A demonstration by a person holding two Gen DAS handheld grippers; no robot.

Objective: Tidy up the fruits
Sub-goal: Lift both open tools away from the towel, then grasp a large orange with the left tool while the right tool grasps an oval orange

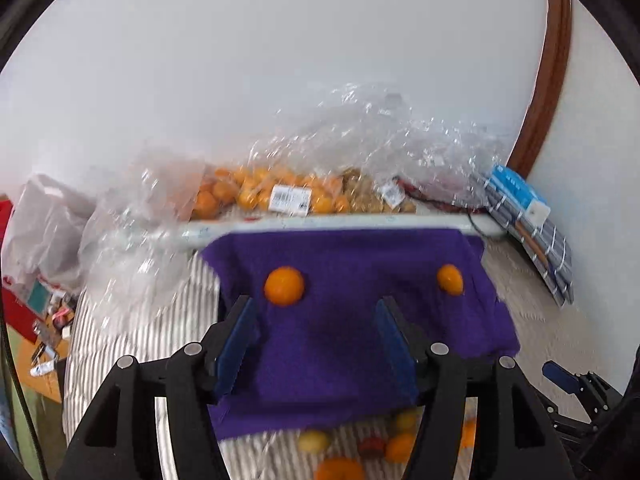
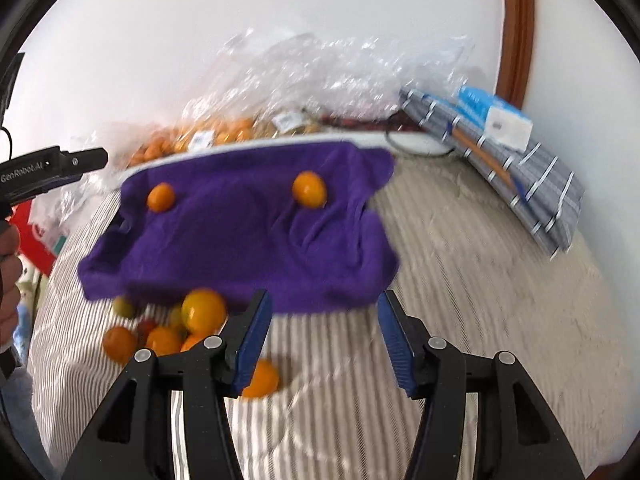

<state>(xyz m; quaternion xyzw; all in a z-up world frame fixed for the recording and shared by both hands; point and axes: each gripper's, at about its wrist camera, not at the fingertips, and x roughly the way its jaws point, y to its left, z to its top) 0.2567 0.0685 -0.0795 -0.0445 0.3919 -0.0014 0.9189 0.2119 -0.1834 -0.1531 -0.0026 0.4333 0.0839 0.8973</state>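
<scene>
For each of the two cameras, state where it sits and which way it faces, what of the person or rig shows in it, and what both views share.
Left wrist: sits on the left gripper, facing down and forward over the purple cloth; the right gripper's tip shows at lower right.
Right wrist: sits on the right gripper, facing the same cloth; a hand shows at the left edge.
Shared: two oranges on the cloth, the fruit pile, the plastic bags.

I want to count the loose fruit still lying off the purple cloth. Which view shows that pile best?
The right wrist view: the loose fruit pile lies open on the striped bedding, just below the purple cloth's near edge, with one orange partly behind the gripper's finger. In the left wrist view the pile sits blurred at the bottom, partly hidden by the gripper's arms.
</scene>
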